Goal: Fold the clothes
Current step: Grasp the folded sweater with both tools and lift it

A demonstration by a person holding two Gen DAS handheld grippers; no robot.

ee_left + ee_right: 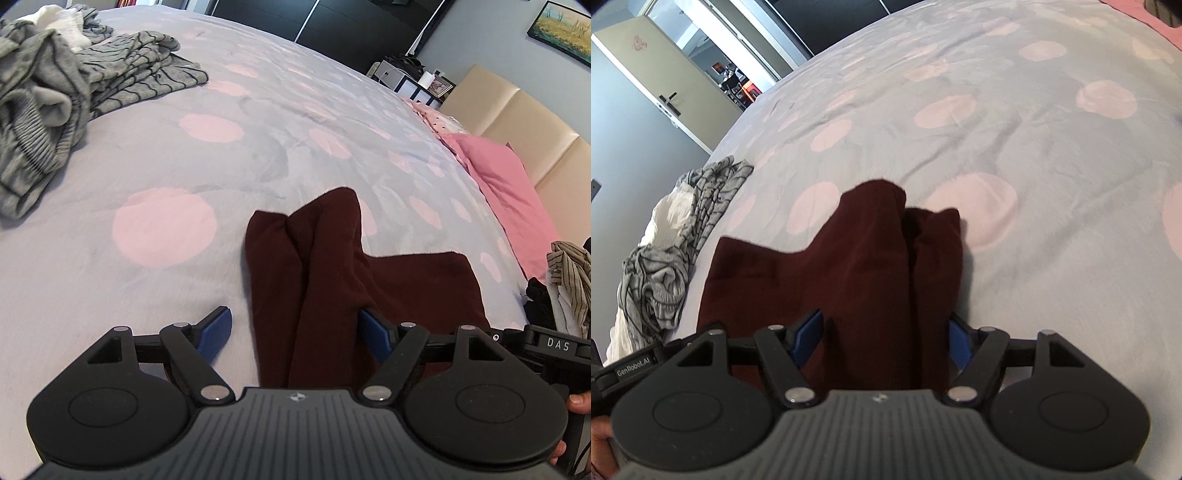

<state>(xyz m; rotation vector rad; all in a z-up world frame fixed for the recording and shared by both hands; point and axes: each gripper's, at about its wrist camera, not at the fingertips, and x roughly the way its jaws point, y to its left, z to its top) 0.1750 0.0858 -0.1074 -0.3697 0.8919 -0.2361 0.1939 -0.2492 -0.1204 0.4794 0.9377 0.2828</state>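
Here both claws stand spread wide over the dark maroon knit garment (332,266), and neither pinches anything. The left gripper (295,332) has the cloth running up between its blue pads, one pad over bare bedcover and the other over the maroon fabric; the right gripper (882,332) straddles the same cloth from the other side, pads clear of it as far as the views show.

The step in hand looks like setting down or re-gripping the near edge of the garment. To do it well, each claw should take a single clean corner of the near edge, not a bunched ridge, and both should lift and carry together so the fold lands square. Pinching through several layers would drag the pleats along.

The garment lies on the pale lilac bedcover with pink dots (221,155), near the person's side of the bed. It is a soft, matte, heavy-looking cloth, gathered into two lengthwise ridges that end in blunt peaks, with a flatter panel spreading to one side. A heap of grey striped clothes (55,110) sits well apart.
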